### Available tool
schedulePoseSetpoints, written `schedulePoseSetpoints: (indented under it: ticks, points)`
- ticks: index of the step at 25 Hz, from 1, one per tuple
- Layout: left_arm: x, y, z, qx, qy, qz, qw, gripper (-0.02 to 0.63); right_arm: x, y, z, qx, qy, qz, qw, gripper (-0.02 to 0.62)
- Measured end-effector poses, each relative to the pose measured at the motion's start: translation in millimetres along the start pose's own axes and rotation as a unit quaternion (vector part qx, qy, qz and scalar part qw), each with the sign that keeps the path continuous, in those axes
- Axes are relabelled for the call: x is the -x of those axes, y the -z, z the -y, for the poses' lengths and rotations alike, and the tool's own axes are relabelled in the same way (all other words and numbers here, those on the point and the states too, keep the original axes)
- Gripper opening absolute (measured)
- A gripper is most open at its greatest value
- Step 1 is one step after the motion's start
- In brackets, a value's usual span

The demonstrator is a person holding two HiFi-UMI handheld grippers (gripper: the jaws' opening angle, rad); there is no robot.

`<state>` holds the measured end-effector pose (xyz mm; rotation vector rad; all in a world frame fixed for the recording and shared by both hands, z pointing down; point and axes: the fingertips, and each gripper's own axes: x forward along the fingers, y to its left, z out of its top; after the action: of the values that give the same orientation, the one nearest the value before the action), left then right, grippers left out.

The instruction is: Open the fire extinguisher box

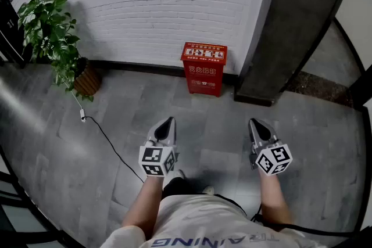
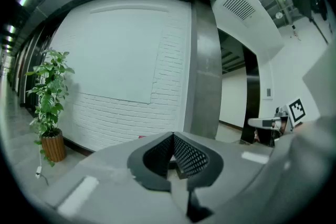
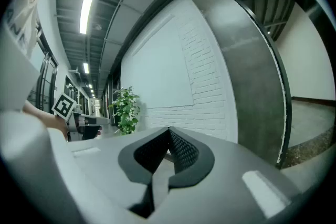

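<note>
Head view steeply down; gripper views level, toward brick wall (image 1: pixel 145 9), all sharing plant (image 1: pixel 49 32)

I cannot read the print on the fire extinguisher box (image 1: pixel 203 68); the left gripper (image 2: pixel 172 134) nearly covers it in that gripper's view.

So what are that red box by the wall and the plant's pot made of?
The red box looks like painted sheet metal, though plastic is possible: flat panels, crisp edges and an even, slightly glossy red with white print. The plant's pot looks woven, perhaps wicker or rattan: matte brown with fine ribbing, but it is too small to be sure.
</note>
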<state>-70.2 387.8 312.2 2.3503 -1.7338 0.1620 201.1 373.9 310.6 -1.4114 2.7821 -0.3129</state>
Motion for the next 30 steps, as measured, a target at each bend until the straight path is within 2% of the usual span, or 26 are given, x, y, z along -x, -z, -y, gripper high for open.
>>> schedulePoseSetpoints:
  ticks: [7,11,16,25,30]
  points:
    - [-54,-18,-7,-0.007,0.016,0.013,0.9998,0.005,-32,-5,32,0.007,0.006,0.008,1.0,0.003]
    - [-103,-25,-27,-0.003,0.031,0.018,0.9994,0.005,-69,-6,54,0.013,0.019,0.006,1.0,0.003]
    - [-180,-42,-72,-0.011,0.044,0.025,0.9987,0.005,-145,-16,81,0.021,0.045,0.005,0.999,0.003]
    - [-315,-105,-174,-0.027,0.073,0.025,0.9966,0.005,-305,-76,115,0.031,0.081,0.024,0.996,0.003]
    - [-363,-113,-206,-0.017,0.076,0.017,0.9968,0.005,-352,-81,129,0.03,0.085,0.01,0.996,0.003]
